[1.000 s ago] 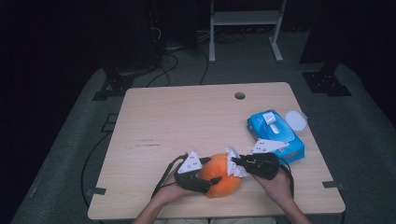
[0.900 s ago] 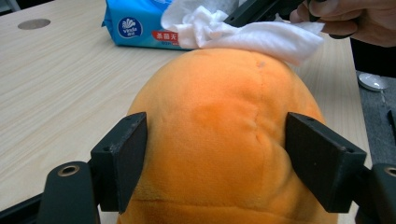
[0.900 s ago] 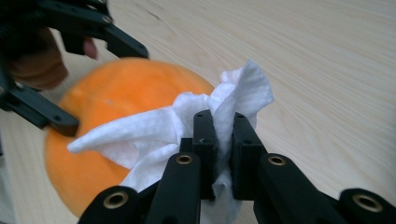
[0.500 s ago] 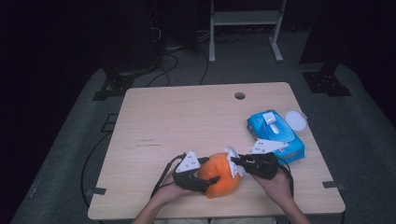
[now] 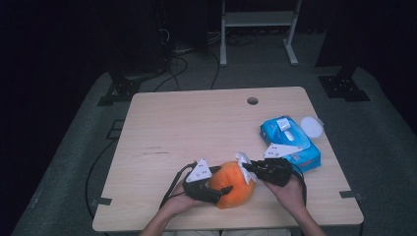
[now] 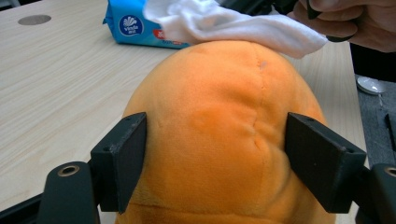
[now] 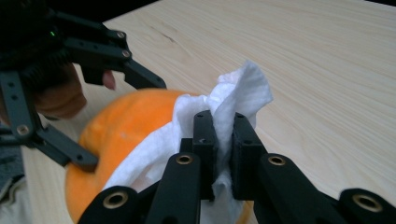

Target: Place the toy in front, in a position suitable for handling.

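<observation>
Table [image 5: 196,128]: orange plush [image 6: 219,135] between left gripper [image 6: 217,158] jaws.

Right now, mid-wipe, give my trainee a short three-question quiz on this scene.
1. True or false: the right gripper is shut on the white wipe.
2. What does the left gripper clamp? A) blue wipes pack B) orange plush toy C) white lid
3. On which side of the table does the blue wipes pack lie in the high view?

Key: 1 true; 2 B, the orange plush toy; 3 the right side.
</observation>
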